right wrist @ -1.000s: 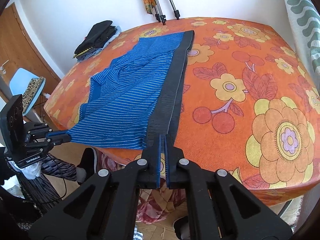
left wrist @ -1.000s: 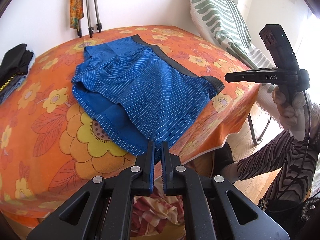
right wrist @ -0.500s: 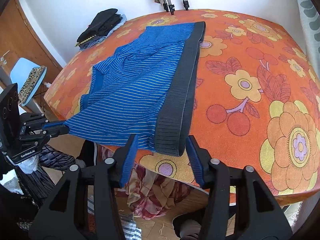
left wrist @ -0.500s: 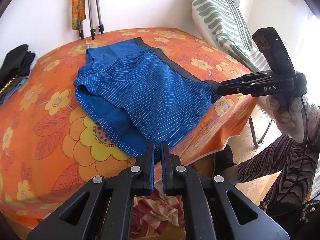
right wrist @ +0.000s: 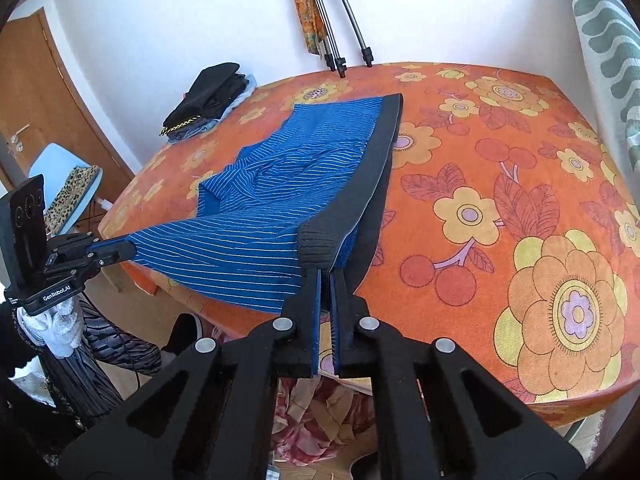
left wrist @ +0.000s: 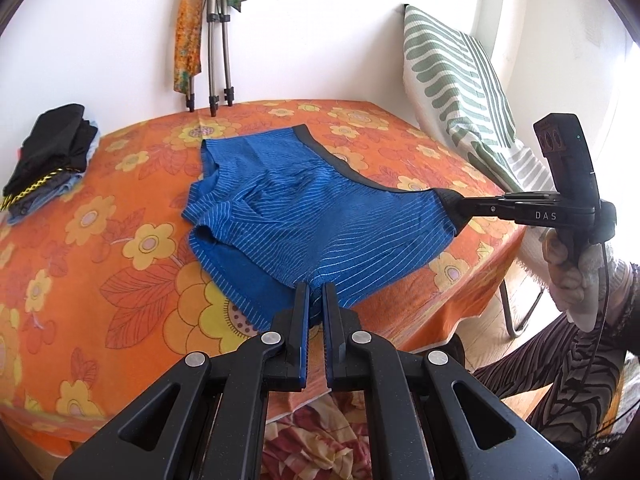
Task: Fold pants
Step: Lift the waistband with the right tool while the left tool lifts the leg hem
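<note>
On 1 floral table (right wrist: 500,152), 2 grippers' jaws pinch 1 pair of blue pants (left wrist: 304,220): left gripper (left wrist: 316,292), right gripper (right wrist: 326,276).

Both tools are matte black plastic with blue-lined, ribbed finger pads and round silver screws on triangular cut-out links. The left tool (right wrist: 130,250) bears white "GenRobot.AI" lettering; the right tool (left wrist: 454,204) reads "DAS", with a thin black cable trailing below. The person wears black-and-white zebra-striped trousers (left wrist: 568,356).
</note>
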Available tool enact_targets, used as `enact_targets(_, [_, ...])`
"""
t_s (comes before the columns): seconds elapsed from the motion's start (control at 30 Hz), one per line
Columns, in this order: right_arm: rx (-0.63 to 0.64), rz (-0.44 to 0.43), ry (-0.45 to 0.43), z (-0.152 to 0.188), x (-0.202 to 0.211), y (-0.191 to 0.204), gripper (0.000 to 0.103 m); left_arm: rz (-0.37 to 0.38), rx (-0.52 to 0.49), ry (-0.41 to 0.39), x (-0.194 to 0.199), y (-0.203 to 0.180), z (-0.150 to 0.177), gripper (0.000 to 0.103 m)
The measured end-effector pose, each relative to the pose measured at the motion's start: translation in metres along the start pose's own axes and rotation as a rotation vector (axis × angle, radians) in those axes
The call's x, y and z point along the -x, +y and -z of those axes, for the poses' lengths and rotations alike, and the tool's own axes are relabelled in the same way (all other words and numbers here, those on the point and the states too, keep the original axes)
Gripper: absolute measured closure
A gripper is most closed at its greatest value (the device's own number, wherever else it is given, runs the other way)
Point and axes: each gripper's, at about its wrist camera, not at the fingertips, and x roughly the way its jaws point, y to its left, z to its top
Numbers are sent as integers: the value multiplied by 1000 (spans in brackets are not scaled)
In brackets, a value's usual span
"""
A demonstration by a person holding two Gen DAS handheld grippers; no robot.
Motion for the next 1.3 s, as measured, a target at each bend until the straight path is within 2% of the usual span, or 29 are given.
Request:
enact_targets(0.23, [-23,-35,-113,-24,24,5,99,-17,30,-59,8,13,-24,98])
enact_targets(0.37, [0,-25,-172,-48,36,12,99,-51,4,-125,16,18,-51,98])
enact_targets(0.6, [73,20,-277,-105,47,21,99,-116,-35,-238,21,33,-112,98])
enact_targets(0.77, [98,57,-303,-156,26,18,99,-160,-35,-267,1,50,-151,98])
enact_targets(0.9, [89,82,-285,-192,-8,6,99,-178,-9,-244,-30,73,-172,98])
enact_targets(1.03, [66,106,-224,-219,-54,-15,99,-197,7,-194,-70,97,-186,98])
enact_targets(1.3, [72,174,-79,-246,-152,-45,99,-210,62,-72,-154,139,-195,98])
